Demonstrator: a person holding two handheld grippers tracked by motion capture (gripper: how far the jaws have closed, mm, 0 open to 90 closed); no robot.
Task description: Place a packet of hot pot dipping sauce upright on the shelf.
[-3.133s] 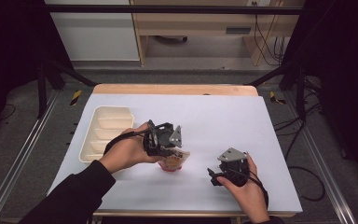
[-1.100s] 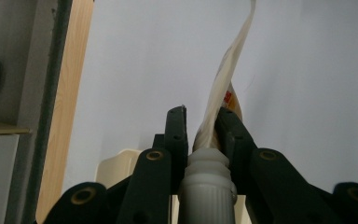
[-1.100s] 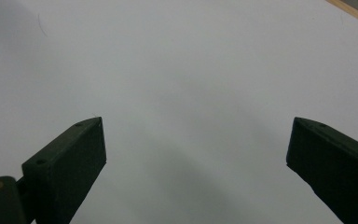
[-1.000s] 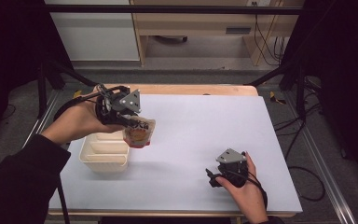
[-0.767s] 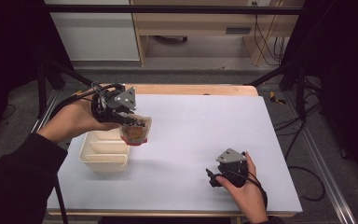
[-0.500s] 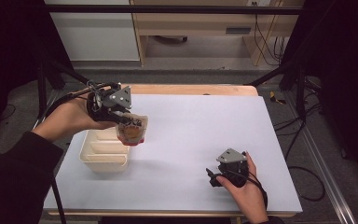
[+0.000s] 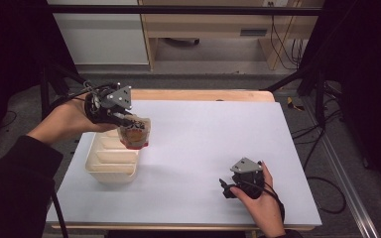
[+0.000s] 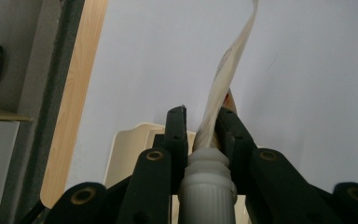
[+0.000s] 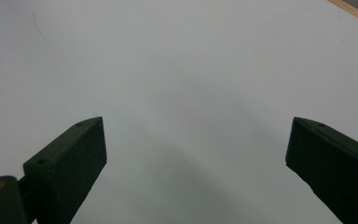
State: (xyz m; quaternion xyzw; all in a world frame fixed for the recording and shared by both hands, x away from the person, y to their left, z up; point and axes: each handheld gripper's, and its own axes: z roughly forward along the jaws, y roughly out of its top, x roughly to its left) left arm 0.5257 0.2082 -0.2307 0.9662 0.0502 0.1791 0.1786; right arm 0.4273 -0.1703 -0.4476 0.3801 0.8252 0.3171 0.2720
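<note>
Pouch (image 7: 135, 131) with a white ribbed spout, clamped at its neck between the fingers of the left gripper (image 7: 124, 118) and hanging above the far right corner of the cream compartment tray (image 7: 110, 159) at the table's (image 7: 213, 148) left side. Its print shows red and orange patches, but any lettering is too small and blurred to read. In the left gripper view the pouch (image 8: 223, 79) is seen edge-on, so its face is hidden, and the tray (image 8: 130, 140) is mostly covered by the fingers. Right gripper (image 7: 226, 187) rests near the table's near right, partly under the hand; its fingers stand wide apart over bare table (image 9: 191, 84).
</note>
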